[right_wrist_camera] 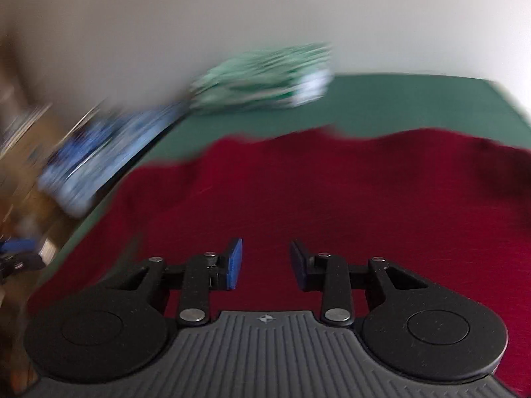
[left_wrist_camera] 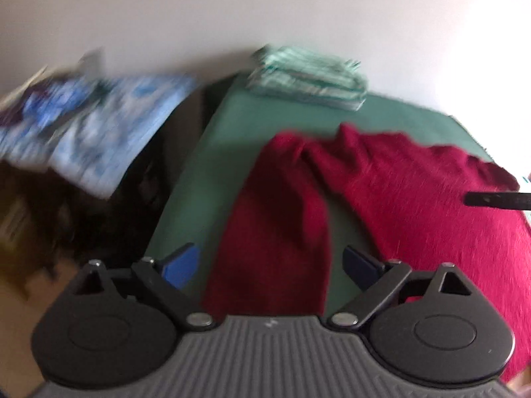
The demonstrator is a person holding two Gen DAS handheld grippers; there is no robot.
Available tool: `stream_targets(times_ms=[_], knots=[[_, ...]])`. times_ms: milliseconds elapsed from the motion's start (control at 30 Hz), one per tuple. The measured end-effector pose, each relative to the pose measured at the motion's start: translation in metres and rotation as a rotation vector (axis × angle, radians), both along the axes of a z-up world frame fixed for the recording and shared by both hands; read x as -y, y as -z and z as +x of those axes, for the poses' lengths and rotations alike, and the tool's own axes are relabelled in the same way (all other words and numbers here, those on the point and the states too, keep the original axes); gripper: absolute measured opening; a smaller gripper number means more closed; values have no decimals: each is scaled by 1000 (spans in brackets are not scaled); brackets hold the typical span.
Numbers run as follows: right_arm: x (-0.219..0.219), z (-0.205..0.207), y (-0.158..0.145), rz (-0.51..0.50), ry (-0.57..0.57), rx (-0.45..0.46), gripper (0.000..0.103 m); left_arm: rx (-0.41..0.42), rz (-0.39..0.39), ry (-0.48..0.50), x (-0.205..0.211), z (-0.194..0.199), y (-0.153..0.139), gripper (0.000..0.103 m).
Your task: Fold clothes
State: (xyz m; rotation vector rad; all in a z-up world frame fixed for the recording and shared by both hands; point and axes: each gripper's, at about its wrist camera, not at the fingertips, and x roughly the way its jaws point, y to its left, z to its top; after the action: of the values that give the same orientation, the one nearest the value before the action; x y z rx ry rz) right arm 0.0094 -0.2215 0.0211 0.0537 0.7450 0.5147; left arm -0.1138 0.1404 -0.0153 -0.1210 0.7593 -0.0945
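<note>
on green mat point(left_wrist_camera: 212, 139): fuzzy crimson knit sweater point(left_wrist_camera: 415, 199), rumpled.

A flat green worktop point(left_wrist_camera: 229, 126) meets a plain off-white wall point(left_wrist_camera: 232, 10). Beside the worktop's left edge lies a blurred blue-and-white patterned item point(left_wrist_camera: 99, 122) over dark brown clutter point(left_wrist_camera: 49, 219).

A home: laundry on a green table point(left_wrist_camera: 232, 112) (white wall behind).

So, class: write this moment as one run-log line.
left gripper: open, empty | right gripper: open, empty | red sweater: unfolded on green table | striped clothes: folded
</note>
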Motion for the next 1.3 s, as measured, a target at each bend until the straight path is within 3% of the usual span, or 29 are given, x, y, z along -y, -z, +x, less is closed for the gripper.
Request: stream_targets(times_ms=[67,233,333,500,700,767,800,900,967,1033,1133,1300], knots=[[-34,-7,6,-31,-128,35,34,-29,-3,-75,-2,-27,4,94],[-79,-21,7,4,-355,44,39,-108,-52,-250,-5,-91,12,98],[-102,-30,14,-5,-441,69,42,-82,-56,-310,1,-109,10,98],[-116,-32,11,15,-432,28,42,6,-128,-312,3,-96,11,99],[-124,-36,-6,-19,-357,76,44,-10,-137,-160,-12,-58,26,99],[-125,-33,-7,7,-309,50,44,-16,-159,-105,-19,-52,31,87],[-126,-32,-7,18,-287,39,44,-17,-175,-78,-23,-49,33,87],[-134,-32,-5,-1,-230,41,44,-22,-200,1,-29,-43,35,58],[-137,-33,-4,3,-196,37,44,-39,-259,21,-38,-39,38,26],[-140,-32,-1,4,-163,21,44,-67,-347,22,-52,-37,45,12],[-143,-32,5,12,-113,-13,44,-80,-423,38,-64,-34,50,11],[-147,-31,17,18,-31,-84,44,-57,-382,102,-62,-26,50,16]])
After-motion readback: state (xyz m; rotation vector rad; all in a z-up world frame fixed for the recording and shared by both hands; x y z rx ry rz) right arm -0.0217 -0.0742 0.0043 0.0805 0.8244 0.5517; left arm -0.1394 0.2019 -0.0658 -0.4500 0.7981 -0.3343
